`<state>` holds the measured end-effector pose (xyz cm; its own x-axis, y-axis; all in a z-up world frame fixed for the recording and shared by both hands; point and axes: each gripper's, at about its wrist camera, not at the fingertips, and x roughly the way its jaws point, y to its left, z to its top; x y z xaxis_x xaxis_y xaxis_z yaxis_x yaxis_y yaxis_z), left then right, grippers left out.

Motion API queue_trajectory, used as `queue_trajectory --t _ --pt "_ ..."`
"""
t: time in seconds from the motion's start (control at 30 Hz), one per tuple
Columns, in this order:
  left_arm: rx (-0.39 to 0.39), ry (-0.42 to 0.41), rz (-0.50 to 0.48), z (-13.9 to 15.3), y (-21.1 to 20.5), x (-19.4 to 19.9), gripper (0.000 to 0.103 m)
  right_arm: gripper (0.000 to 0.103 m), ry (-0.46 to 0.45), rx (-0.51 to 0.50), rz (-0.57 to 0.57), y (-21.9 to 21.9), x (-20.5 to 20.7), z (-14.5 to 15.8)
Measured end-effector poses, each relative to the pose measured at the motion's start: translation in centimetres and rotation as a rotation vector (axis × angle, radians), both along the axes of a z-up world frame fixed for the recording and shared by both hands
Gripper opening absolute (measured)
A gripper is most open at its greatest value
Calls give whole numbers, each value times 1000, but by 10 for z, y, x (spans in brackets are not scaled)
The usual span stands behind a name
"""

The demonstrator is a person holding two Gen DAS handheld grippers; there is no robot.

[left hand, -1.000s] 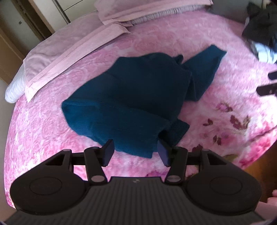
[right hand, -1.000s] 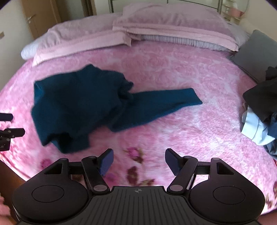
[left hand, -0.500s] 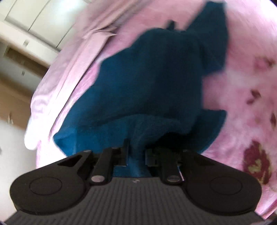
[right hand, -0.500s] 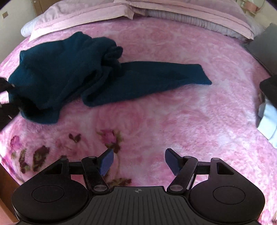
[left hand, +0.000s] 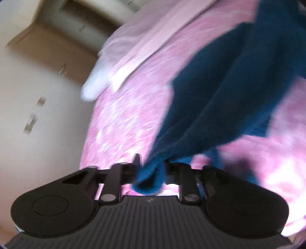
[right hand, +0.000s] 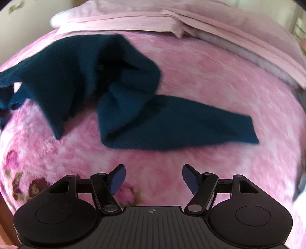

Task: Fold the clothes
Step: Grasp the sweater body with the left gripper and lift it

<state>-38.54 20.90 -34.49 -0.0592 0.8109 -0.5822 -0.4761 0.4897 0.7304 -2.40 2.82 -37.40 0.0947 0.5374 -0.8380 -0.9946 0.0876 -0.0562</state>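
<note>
A dark teal sweater (left hand: 229, 92) lies on a pink floral blanket (left hand: 124, 118). My left gripper (left hand: 151, 166) has a bunched edge of it between its jaws, and the cloth runs taut from there up to the garment. The jaws are opening with the fabric still between them. In the right wrist view the sweater (right hand: 76, 72) is pulled out to the left, and one sleeve (right hand: 181, 126) lies flat, pointing right. My right gripper (right hand: 154, 176) hangs open above bare blanket, just in front of that sleeve, with nothing between its fingers.
Pink pillows (right hand: 153, 17) line the head of the bed behind the sweater. In the left wrist view the bed's left edge (left hand: 86, 134) drops off toward a beige wall and wooden cabinets (left hand: 38, 57). Floral print (right hand: 28, 183) marks the blanket's near left corner.
My left gripper closed on the sweater's near edge and pulled it sideways toward the bed's edge, stretching the garment. My right gripper sank closer to the blanket and stayed open.
</note>
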Motion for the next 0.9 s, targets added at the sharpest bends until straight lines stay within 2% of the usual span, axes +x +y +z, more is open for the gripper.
queue_trajectory --t 0.07,0.1,0.2,0.27,0.37,0.43,0.57,0.6,0.63,0.67,0.7,0.73,0.8,0.83,0.9 --pt "-2 27 -99 -13 -26 7 44 69 -45 5 53 6 -10 -5" --pt "-7 35 -138 -19 -38 10 44 69 -65 6 77 8 -13 -7" --pt "-53 5 -189 -33 -60 24 47 69 -98 -3 116 16 -15 -16" --pt "-78 -21 -215 -39 -70 32 50 69 -91 -17 109 19 -11 -19" --pt "-88 -12 -284 -46 -94 48 53 69 -74 -40 81 17 -1 -22" --pt "-68 6 -340 -54 -102 60 56 69 -55 -60 54 14 6 -24" --pt "-14 48 -455 -76 -107 90 74 69 -26 -89 13 7 10 -27" --pt "-5 65 -466 -86 -107 99 74 69 -26 -90 9 6 10 -27" --pt "-3 87 -468 -98 -102 107 72 69 -25 -90 7 5 10 -26" --pt "-1 111 -470 -109 -95 112 46 69 -26 -89 7 5 10 -26" --pt "12 133 -458 -116 -86 114 6 69 -27 -87 8 6 9 -26" --pt "17 119 -428 -114 -76 111 9 69 -31 -80 13 6 9 -24" --pt "15 37 -347 -95 -55 98 6 69 -40 -67 23 7 8 -21" --pt "26 -9 -298 -82 -44 87 6 69 -44 -58 28 7 8 -19" --pt "70 -48 -216 -57 -25 64 6 69 -52 -45 43 7 6 -18"
